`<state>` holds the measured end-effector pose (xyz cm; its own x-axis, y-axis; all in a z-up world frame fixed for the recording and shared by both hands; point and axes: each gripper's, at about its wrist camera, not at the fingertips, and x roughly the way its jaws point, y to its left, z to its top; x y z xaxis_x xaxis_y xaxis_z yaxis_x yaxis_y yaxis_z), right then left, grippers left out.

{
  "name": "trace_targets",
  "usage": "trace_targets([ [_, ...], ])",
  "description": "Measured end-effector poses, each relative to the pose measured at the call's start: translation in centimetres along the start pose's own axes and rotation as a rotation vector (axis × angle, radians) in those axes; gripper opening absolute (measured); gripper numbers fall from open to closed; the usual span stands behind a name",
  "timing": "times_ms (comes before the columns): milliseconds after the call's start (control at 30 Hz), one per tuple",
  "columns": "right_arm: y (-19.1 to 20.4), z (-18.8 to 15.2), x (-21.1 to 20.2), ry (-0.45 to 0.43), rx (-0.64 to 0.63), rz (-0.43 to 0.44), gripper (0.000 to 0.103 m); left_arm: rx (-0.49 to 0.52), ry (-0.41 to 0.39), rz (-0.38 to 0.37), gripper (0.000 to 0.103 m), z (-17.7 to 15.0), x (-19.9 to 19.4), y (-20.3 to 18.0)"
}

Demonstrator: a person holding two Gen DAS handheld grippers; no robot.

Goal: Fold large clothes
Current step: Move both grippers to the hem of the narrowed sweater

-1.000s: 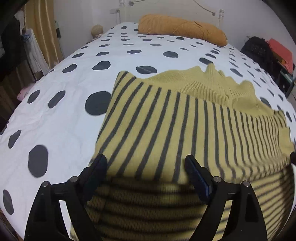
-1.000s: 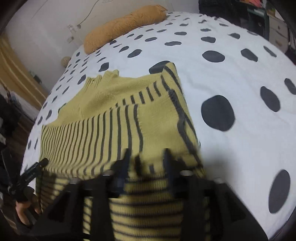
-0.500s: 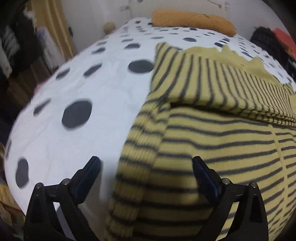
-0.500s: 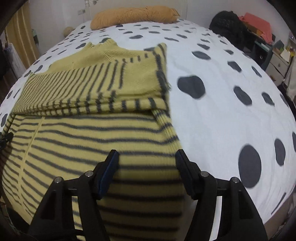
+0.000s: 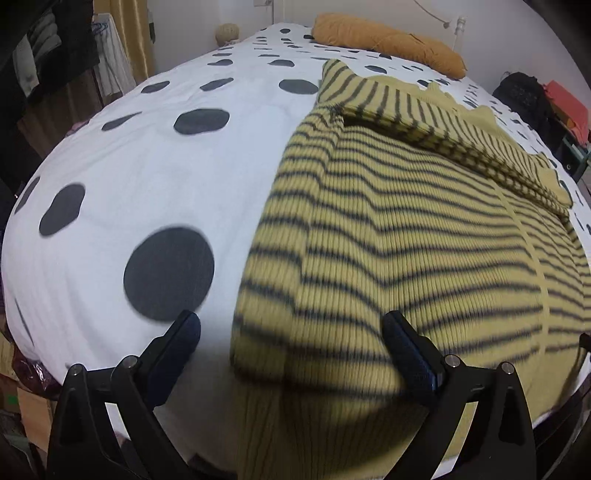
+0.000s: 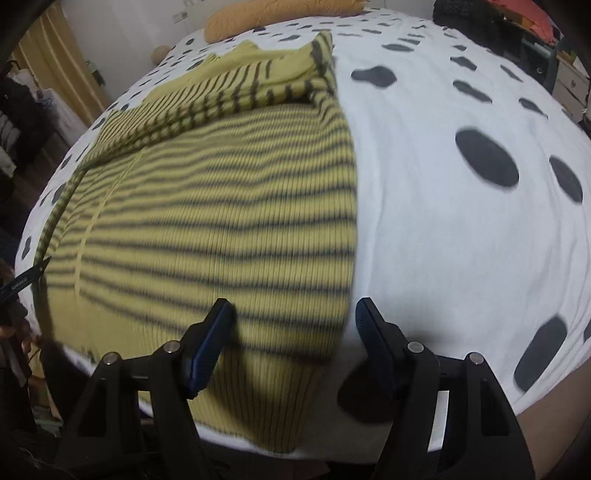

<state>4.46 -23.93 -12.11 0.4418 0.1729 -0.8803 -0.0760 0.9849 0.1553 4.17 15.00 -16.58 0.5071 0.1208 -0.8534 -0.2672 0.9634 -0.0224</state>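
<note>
You had the yellow striped sweater [image 5: 424, 236] lying flat on the spotted bedsheet [image 5: 147, 177], its lower hem hanging over the near edge of the bed and its far part folded back on itself into a thicker band toward the orange pillow [image 5: 388, 40]. Your left gripper [image 5: 291, 343] hung at the sweater's near left corner with its jaws spread wide and holding nothing; one finger stood over bare sheet beside the sweater's edge, the other over the knit itself. Your right gripper [image 6: 293, 325] sat at the sweater's near right corner, jaws likewise released, one finger over the striped fabric and the other over the white sheet just beside the sweater's right edge. Whether either fingertip was touching the cloth could not be told, since the near fabric was blurred. In the right wrist view the sweater [image 6: 207, 206] ran from the near bed edge up toward the pillow [image 6: 273, 14], and the tip of your left gripper [image 6: 26, 280] showed at the sweater's far left edge. Beyond the sweater, off the bed, a black bag [image 5: 524, 96] sat beside some orange cloth [image 5: 569, 107].
</note>
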Motion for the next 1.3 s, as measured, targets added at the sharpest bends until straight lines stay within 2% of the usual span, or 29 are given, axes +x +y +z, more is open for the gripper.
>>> trace_targets([
  [100, 0.0, -2.5, 0.3, 0.024, 0.020, 0.026, 0.070, -0.031, 0.015, -0.029, 0.099, -1.7, -0.7, 0.4],
  [200, 0.1, -4.9, 1.2, 0.056, 0.058, 0.064, 0.070, -0.086, 0.048, -0.089, 0.099, -3.5, -0.9, 1.0],
  [300, 0.2, -6.3, 1.5, 0.023, 0.069, 0.077, 0.070, -0.117, 0.053, -0.129, 0.099, -4.3, -0.7, 1.5],
  [467, 0.1, -5.9, 1.4, -0.011, 0.102, 0.113, 0.070, -0.063, 0.028, -0.115, 0.097, -4.5, -1.2, 0.8],
  [600, 0.4, -5.5, 1.5, -0.014, 0.077, 0.108, 0.069, -0.030, 0.016, -0.128, 0.092, -4.3, -1.2, 0.6],
  [833, 0.8, -6.0, 1.6, -0.023, 0.027, 0.115, 0.063, -0.042, 0.013, -0.185, 0.088, -4.6, -1.3, 1.3],
  [967, 0.4, -6.8, 1.7, -0.080, -0.020, 0.158, 0.064, -0.031, -0.004, -0.229, 0.086, -4.9, -1.2, 1.9],
  [1100, 0.6, -7.5, 1.6, -0.118, -0.097, 0.153, 0.064, -0.034, -0.014, -0.288, 0.086, -5.0, -0.9, 2.9],
  [1233, 0.2, -7.4, 1.7, -0.108, -0.060, 0.200, 0.066, -0.012, 0.000, -0.322, 0.085, -5.4, -0.8, 3.4],
  [1300, 0.0, -7.3, 1.7, -0.091, -0.039, 0.239, 0.066, -0.018, 0.010, -0.346, 0.081, -5.6, -0.8, 3.8],
])
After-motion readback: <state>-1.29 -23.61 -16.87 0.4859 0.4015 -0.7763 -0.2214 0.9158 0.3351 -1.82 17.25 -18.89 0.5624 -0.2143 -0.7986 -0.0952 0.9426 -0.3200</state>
